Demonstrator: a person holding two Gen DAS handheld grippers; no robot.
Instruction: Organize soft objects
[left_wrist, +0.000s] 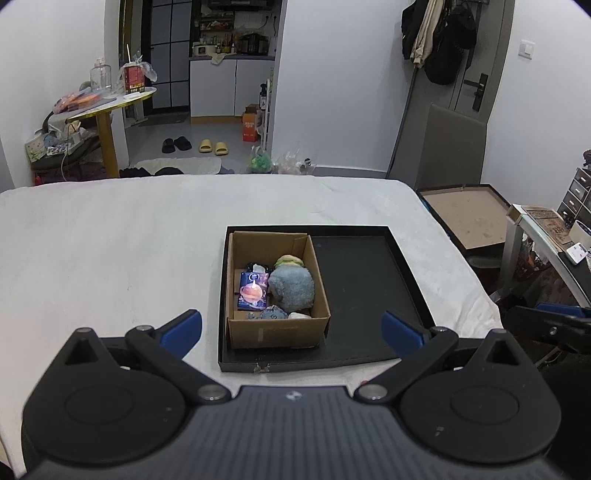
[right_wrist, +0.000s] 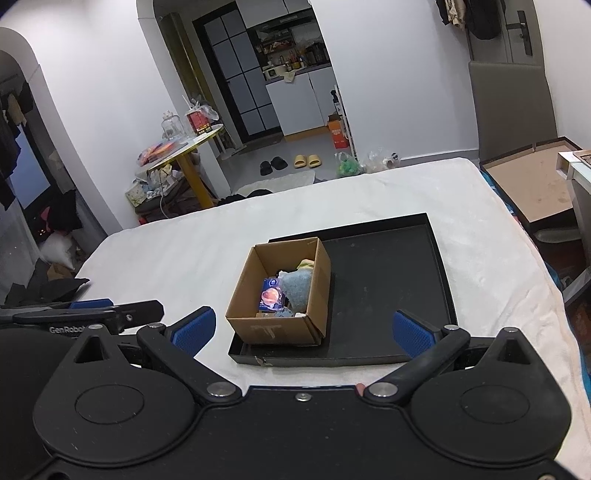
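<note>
A cardboard box (left_wrist: 280, 332) stands in the left part of a black tray (left_wrist: 362, 280) on the white bed. Inside it lie a grey-blue plush (left_wrist: 291, 288), a green and tan plush (left_wrist: 290, 261), a blue packet (left_wrist: 253, 290) and a small blue-grey toy (left_wrist: 273, 314). The box (right_wrist: 273, 330), tray (right_wrist: 388, 280), plush (right_wrist: 299, 286) and packet (right_wrist: 271, 297) also show in the right wrist view. My left gripper (left_wrist: 291, 330) is open and empty, just in front of the box. My right gripper (right_wrist: 303, 328) is open and empty, near the tray's front edge.
The white blanket (left_wrist: 110, 251) covers the bed. The left gripper's side (right_wrist: 85, 314) shows at the left of the right wrist view. A flat brown box (left_wrist: 469, 214) and a desk (left_wrist: 546, 236) stand to the right of the bed. A round table (left_wrist: 110, 99) stands beyond the bed.
</note>
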